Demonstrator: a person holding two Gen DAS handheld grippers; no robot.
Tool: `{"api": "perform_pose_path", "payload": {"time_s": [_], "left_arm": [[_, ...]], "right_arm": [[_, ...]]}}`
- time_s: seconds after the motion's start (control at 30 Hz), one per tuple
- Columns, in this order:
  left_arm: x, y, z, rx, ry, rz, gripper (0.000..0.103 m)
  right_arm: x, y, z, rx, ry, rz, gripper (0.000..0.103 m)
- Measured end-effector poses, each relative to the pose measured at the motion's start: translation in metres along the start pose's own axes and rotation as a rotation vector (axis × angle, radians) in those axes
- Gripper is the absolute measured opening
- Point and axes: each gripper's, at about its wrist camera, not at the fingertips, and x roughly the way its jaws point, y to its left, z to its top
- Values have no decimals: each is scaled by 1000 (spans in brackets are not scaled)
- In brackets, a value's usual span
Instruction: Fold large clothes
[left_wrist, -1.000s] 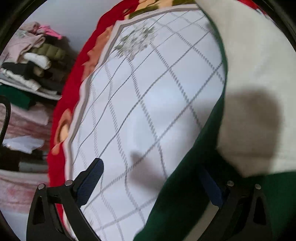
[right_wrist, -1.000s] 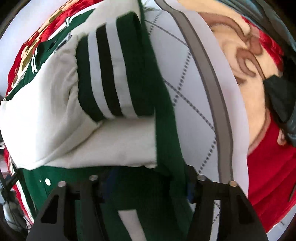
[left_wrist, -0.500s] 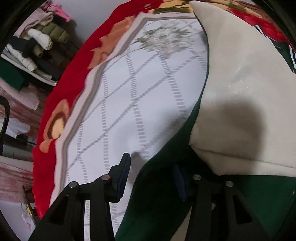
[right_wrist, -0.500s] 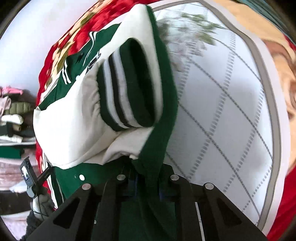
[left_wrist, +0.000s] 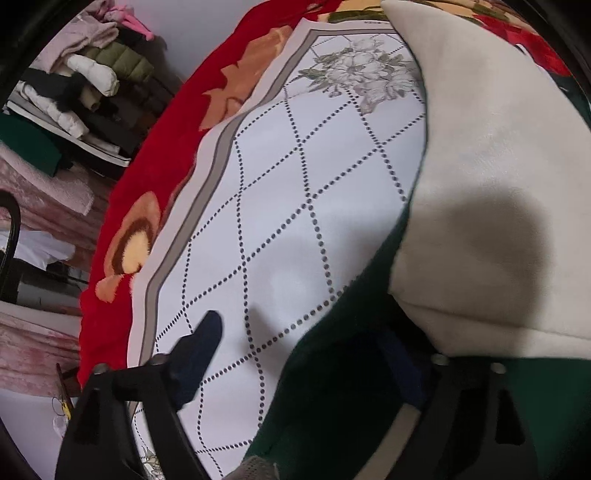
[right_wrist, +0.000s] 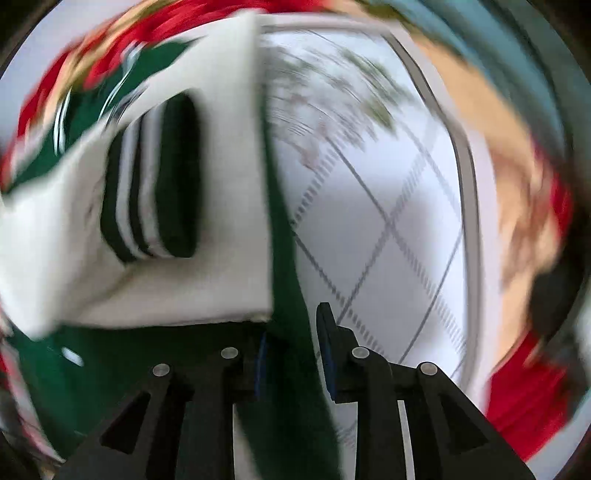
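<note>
Your left gripper (left_wrist: 295, 354) hangs over the jacket's (left_wrist: 491, 206) edge, jaws opening and spread wide. The green fabric lies between them; no pad presses it. One dark blue pad (left_wrist: 199, 354) stands clear over the cloth (left_wrist: 295, 192); the other is half buried in shadow against the green hem.

Your right gripper (right_wrist: 295, 350) points down at the same garment (right_wrist: 66, 229). Its jaws are opening, with a fold of green fabric between them. The frame is blurred, so you cannot tell whether the pads touch it.

The jacket lies on the cloth, folded over itself: matte, leather-like cream sleeve on a soft green body. A ribbed cuff (right_wrist: 155, 184), striped green and white, lies on the cream panel. 1 small white snap (right_wrist: 72, 356) shows on the green front.

The cloth is smooth and white, printed with dotted diamond lines, a grey flower spray and a grey scalloped border. Beneath it lies a plush red blanket (left_wrist: 147, 162) with orange flowers. Folded clothes (left_wrist: 85, 70) are stacked on a shelf beyond.
</note>
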Motion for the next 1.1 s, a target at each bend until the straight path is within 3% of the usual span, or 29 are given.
{"api": "perform_pose_path", "payload": {"time_s": [0.03,0.07,0.1,0.17,0.23,0.3,0.4,0.5,0.57,0.63,0.73,0.8,0.83,0.9,0.97,1.03,1.07,1.1], "left_arm": [[0,2,-2,-23,6,-4,96],[4,7,0,-50,19,-8,103],[8,13,2,-83,29,-34,103],[16,21,4,-133,57,-104,103],[17,21,6,-135,68,-106,103],[17,22,6,-140,76,-104,103],[6,25,2,-132,84,-79,103],[-27,23,-10,-66,25,-50,103],[-57,17,-30,-8,-17,-58,103],[-83,3,-58,66,-39,-78,103],[-102,-25,-99,177,-20,-118,103],[-102,-45,-127,244,20,-133,103],[-99,-53,-139,260,49,-150,103],[-91,-64,-158,277,80,-159,103],[-80,-70,-169,287,104,-156,103],[-74,-63,-173,249,114,-181,103],[-73,-61,-173,238,118,-192,103],[-70,-58,-172,228,124,-204,103]], "right_arm": [[-1,4,1,-37,-33,-30,26],[-1,-6,1,19,-54,-10,25],[5,-6,6,94,-50,27,25],[24,-38,0,360,-9,157,25],[28,-55,-7,474,6,219,25],[20,-57,-8,445,32,191,26],[-3,-32,-4,397,84,114,37],[-45,-20,-17,377,54,99,42],[-74,-2,-37,335,45,125,48],[-84,10,-73,269,79,207,52],[-70,93,-127,159,246,370,53],[-53,132,-162,126,330,404,53],[-40,160,-155,113,356,409,53],[-23,190,-180,73,401,374,54],[-27,210,-190,-8,338,281,57],[-32,216,-196,-50,297,187,44],[-34,214,-197,-48,284,155,26],[-36,210,-197,-26,282,157,19]]}}
